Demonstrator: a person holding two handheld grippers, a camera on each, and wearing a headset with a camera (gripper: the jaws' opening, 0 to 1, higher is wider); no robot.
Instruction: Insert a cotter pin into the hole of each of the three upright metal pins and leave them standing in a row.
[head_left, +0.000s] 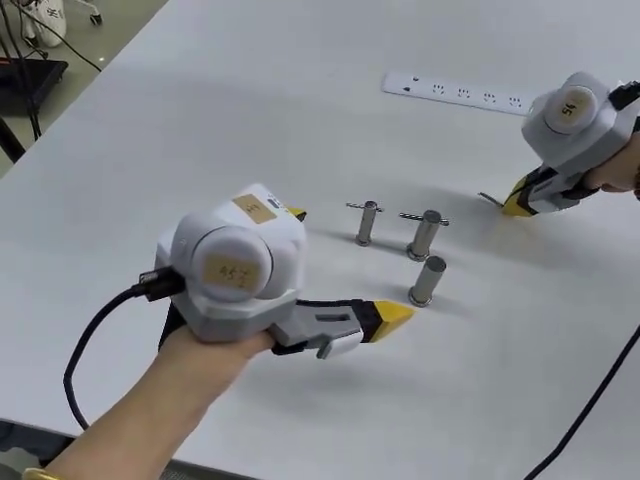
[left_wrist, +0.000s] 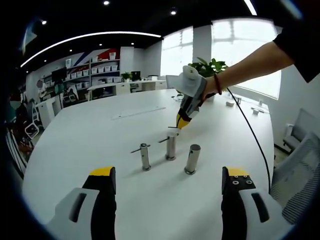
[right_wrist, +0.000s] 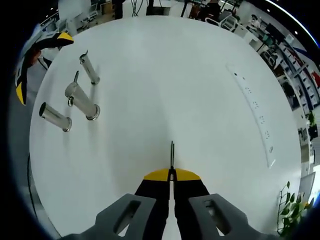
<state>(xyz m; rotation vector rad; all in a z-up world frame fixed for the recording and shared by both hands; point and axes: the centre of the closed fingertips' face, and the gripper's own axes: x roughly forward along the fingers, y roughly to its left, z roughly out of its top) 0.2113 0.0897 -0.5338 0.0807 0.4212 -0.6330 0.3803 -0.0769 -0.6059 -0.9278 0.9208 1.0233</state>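
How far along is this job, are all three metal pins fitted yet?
Two look done: the leftmost pin and the middle pin each have a cotter pin through the top. In hand: the right tool is shut on a spare cotter pin, off to the side. Left to do: the nearest pin, with nothing through it. The left tool is open near it.

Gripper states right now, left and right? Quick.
Left gripper: open, holding nothing.
Right gripper: shut on a thin dark metal cotter pin.

Pwr strip (head_left: 455, 92) end behind R gripper (head_left: 510, 207)
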